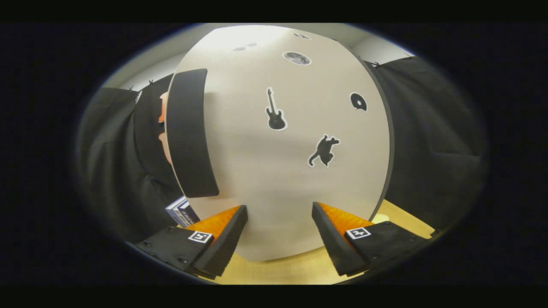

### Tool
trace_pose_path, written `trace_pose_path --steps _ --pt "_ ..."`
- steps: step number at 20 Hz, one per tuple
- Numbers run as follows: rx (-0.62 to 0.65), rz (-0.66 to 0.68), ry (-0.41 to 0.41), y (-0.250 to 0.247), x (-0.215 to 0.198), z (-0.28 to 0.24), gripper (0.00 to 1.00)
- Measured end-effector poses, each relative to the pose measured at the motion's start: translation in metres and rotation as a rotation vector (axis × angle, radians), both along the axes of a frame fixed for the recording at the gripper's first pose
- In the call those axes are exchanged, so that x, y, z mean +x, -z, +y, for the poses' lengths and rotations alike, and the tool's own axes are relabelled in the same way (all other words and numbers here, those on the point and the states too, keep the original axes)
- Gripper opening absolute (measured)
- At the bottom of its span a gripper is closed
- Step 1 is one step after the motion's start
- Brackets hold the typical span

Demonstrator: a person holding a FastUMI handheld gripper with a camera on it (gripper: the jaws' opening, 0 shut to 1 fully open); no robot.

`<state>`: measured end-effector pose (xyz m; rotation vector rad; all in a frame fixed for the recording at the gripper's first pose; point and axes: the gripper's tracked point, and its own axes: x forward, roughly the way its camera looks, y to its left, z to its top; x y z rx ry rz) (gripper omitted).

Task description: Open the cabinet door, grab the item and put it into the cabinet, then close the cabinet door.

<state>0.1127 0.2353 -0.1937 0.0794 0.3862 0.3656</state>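
Observation:
A pale cabinet door with black stickers (a guitar, a cat, a disc, a moon) stands shut right in front of me. Its long black handle runs vertically down the door's left side. My gripper is open, its fingertips close to the lower part of the door with nothing between them. A small box with dark blue and white print lies on the table just left of the left finger, beside the cabinet's lower left corner, partly hidden.
The cabinet stands on a light wooden table that shows below and to the right of the fingers. Black cloth walls hang on both sides of the cabinet.

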Motion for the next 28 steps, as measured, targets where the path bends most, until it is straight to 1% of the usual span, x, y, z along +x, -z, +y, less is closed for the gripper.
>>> trace_pose_path --steps 5,7,9,12,16,19,23,28 --pt "0.002 0.019 0.023 0.002 0.004 0.004 0.98" --pt "-0.021 0.032 0.045 0.003 0.002 -0.002 0.98" --pt "-0.012 0.022 0.066 -0.005 0.000 -0.011 0.98" --pt "-0.011 -0.004 0.084 -0.036 -0.008 -0.041 0.98" --pt "0.041 -0.062 0.130 -0.099 -0.025 -0.099 0.98" --pt "0.023 -0.129 0.164 -0.139 -0.035 -0.139 0.97" --pt "0.014 -0.177 0.147 -0.171 -0.050 -0.162 0.98" --pt "0.016 -0.222 0.146 -0.194 -0.061 -0.184 0.98"
